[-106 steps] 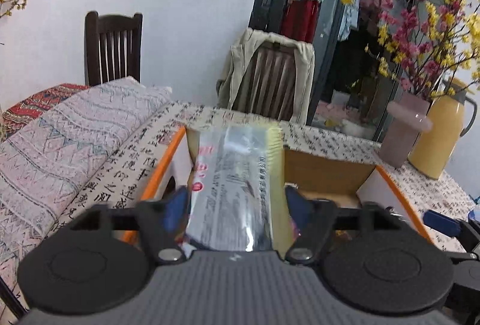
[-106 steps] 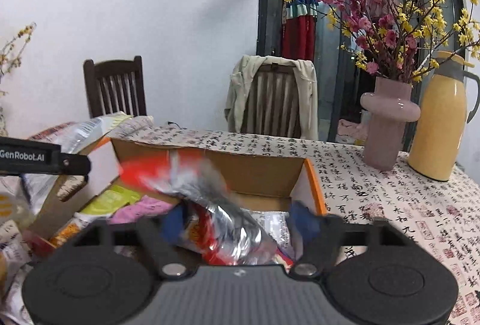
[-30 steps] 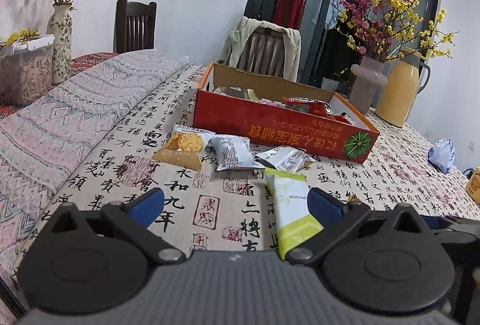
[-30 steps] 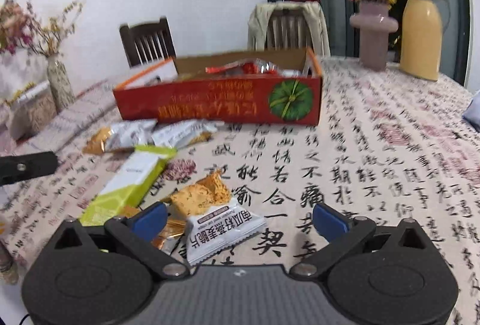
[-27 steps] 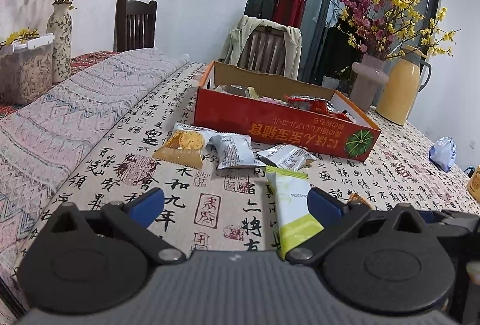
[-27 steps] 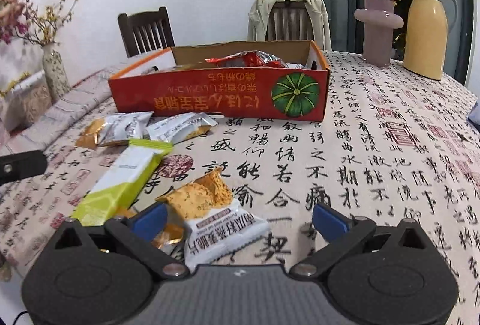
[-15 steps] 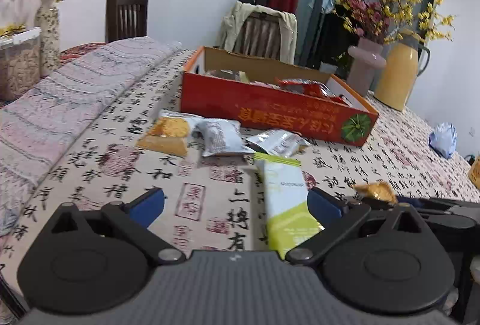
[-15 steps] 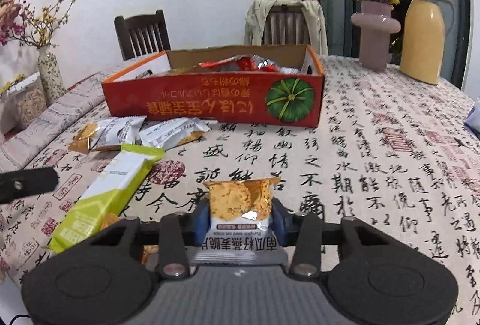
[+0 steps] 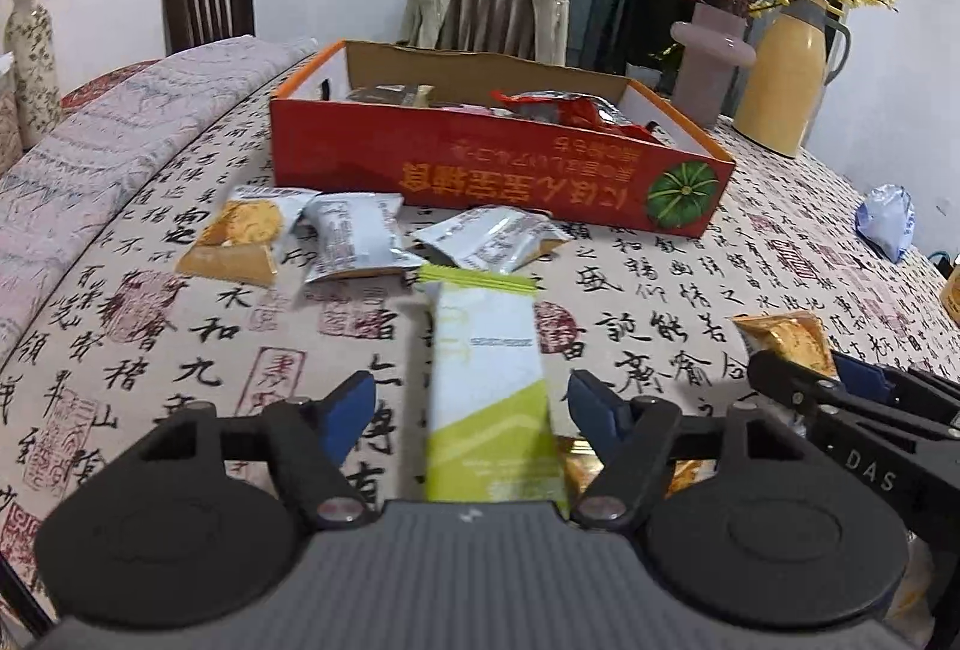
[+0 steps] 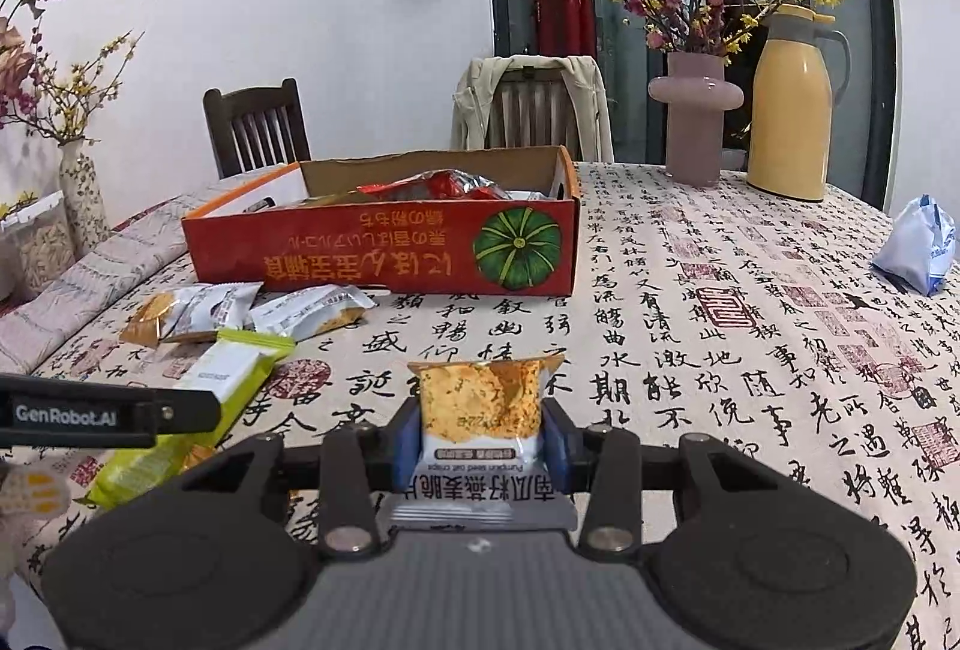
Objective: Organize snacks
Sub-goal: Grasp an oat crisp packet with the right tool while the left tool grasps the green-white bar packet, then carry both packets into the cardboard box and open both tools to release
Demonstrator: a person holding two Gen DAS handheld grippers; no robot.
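Now the orange-and-white foil crisp packet (image 10: 480, 410) is clamped by the right gripper (image 10: 480, 440); the left gripper (image 9: 474, 404), closing but not yet touching, should be centred on the long green-and-white snack bar (image 9: 489, 380).

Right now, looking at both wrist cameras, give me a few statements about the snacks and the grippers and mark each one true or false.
1. The right gripper is shut on the pumpkin oat crisp packet. True.
2. The green and white bar is already in the red box. False: it lies on the tablecloth between the left gripper's jaws, which have just been closing but are not yet pressing on it.
3. The red box is empty. False: wrapped snacks lie inside.
4. Three small packets lie on the tablecloth just in front of the box. True.
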